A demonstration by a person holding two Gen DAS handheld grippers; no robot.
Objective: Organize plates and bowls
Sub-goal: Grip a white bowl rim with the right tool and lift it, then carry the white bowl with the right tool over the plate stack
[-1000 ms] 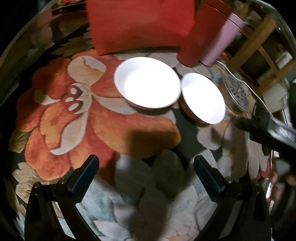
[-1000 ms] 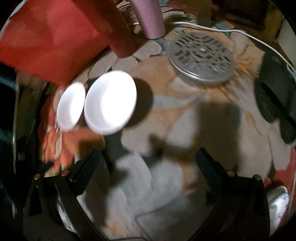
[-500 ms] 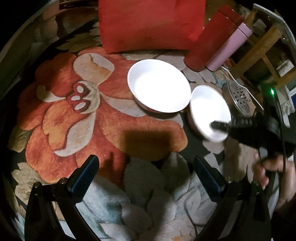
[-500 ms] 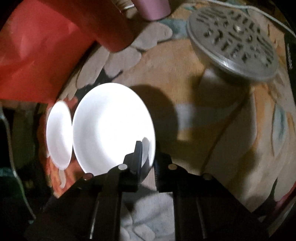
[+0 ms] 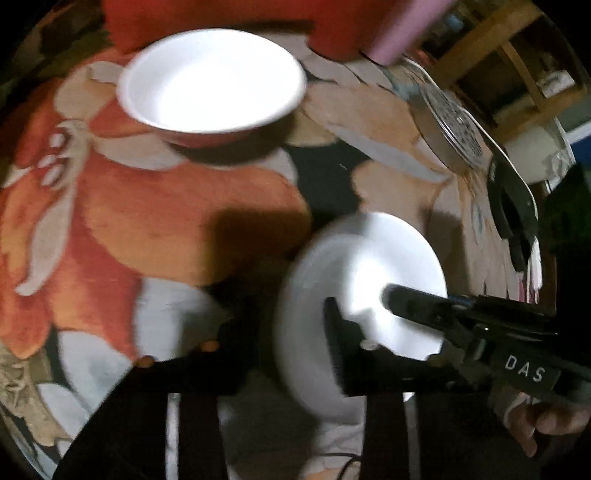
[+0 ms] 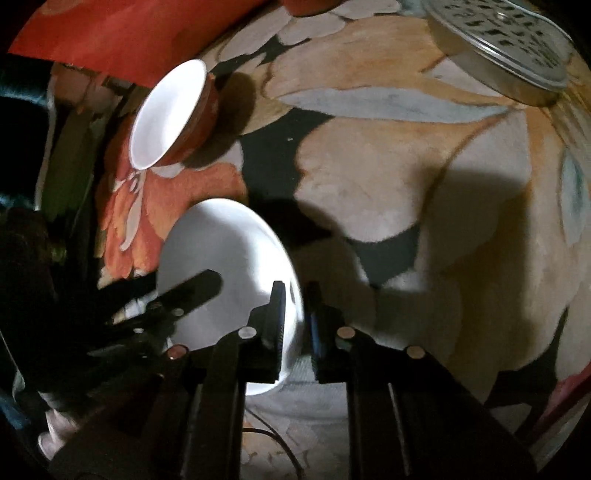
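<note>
Two white bowls are shown: the near bowl (image 6: 229,251) is clamped at opposite rims by the just-closed left gripper (image 5: 295,332) and right gripper (image 6: 297,314); the far bowl (image 5: 212,79) lies beyond them on the floral desk (image 6: 388,166).

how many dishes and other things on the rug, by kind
white bowls: 2 (far bowl, near bowl)
perforated metal discs: 1 (metal disc)
pink bottles: 1 (pink bottle)
total: 4
The left tool and the right tool each close on the near bowl's rim.
</note>
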